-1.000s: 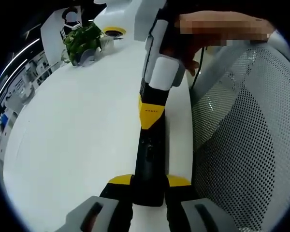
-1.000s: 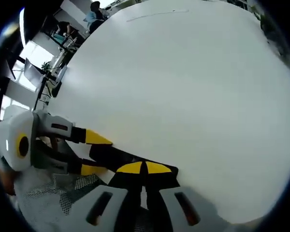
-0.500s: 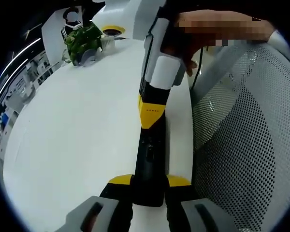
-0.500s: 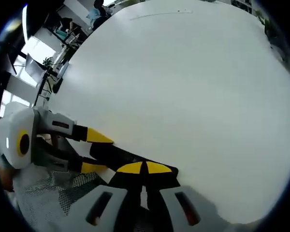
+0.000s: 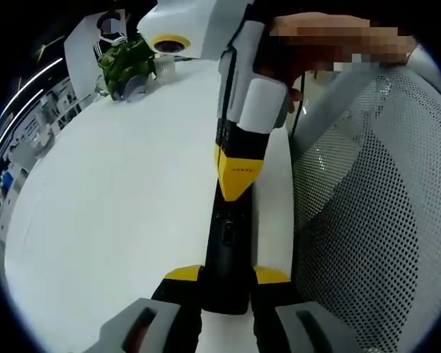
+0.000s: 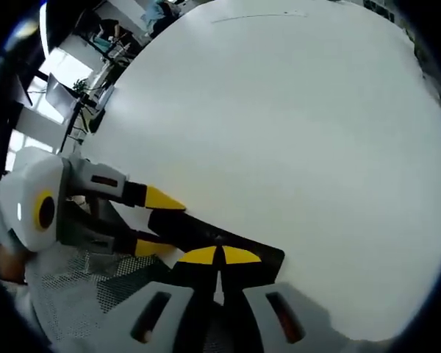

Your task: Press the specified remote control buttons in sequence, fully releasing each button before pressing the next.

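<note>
A long black remote control (image 5: 226,239) lies along the right edge of the white table (image 5: 117,191). My left gripper (image 5: 228,276) is shut on its near end, one yellow tip on each side. My right gripper (image 5: 235,185) comes down from the top of the left gripper view. Its yellow tips are shut together and rest on the remote's upper face. In the right gripper view those shut tips of my right gripper (image 6: 219,255) sit on the remote (image 6: 198,229). My left gripper (image 6: 157,223) reaches in from the left and clamps it.
A green plant in a pale pot (image 5: 125,62) stands at the far end of the table. A grey mesh chair back (image 5: 367,220) is close against the table's right edge. The wide table top (image 6: 279,125) stretches beyond the remote.
My right gripper has shifted slightly along the remote toward the left gripper, looming larger in the left gripper view. More of the remote shows under its tips. The left gripper keeps its hold.
</note>
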Demonstrator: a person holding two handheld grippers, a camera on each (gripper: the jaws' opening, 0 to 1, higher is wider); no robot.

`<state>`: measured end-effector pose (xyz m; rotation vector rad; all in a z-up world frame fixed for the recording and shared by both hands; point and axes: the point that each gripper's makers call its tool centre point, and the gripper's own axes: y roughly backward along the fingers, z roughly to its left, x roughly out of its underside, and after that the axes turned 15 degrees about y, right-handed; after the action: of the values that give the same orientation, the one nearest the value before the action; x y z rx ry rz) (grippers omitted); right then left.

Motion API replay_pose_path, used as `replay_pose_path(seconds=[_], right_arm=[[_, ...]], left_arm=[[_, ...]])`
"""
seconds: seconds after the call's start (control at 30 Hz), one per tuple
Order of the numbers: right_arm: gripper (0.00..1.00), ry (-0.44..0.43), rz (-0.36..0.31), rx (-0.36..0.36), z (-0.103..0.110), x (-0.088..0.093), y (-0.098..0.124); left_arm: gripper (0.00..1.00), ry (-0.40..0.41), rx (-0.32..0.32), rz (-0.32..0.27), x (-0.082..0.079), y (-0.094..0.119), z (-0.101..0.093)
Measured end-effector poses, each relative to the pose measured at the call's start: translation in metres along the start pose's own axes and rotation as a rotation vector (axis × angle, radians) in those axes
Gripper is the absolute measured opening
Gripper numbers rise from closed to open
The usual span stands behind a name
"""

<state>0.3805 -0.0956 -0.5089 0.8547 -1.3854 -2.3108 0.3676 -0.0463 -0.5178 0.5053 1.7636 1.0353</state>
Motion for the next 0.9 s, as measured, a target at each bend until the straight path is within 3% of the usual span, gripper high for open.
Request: replay_pose_path(seconds=[0.3,0.9], right_arm=[[0.00,0.017,0.033,-0.004,0.0037,0.0057,-0.0035],[0.00,0.008,0.006,-0.002,0.0018,0.0055,-0.0051]], left_arm=[[0.26,0.003,0.002,-0.007,-0.0001,-0.0001,-0.0008],[0.24,0.003,0.004,-0.007,-0.0004,-0.0003,-0.0015]])
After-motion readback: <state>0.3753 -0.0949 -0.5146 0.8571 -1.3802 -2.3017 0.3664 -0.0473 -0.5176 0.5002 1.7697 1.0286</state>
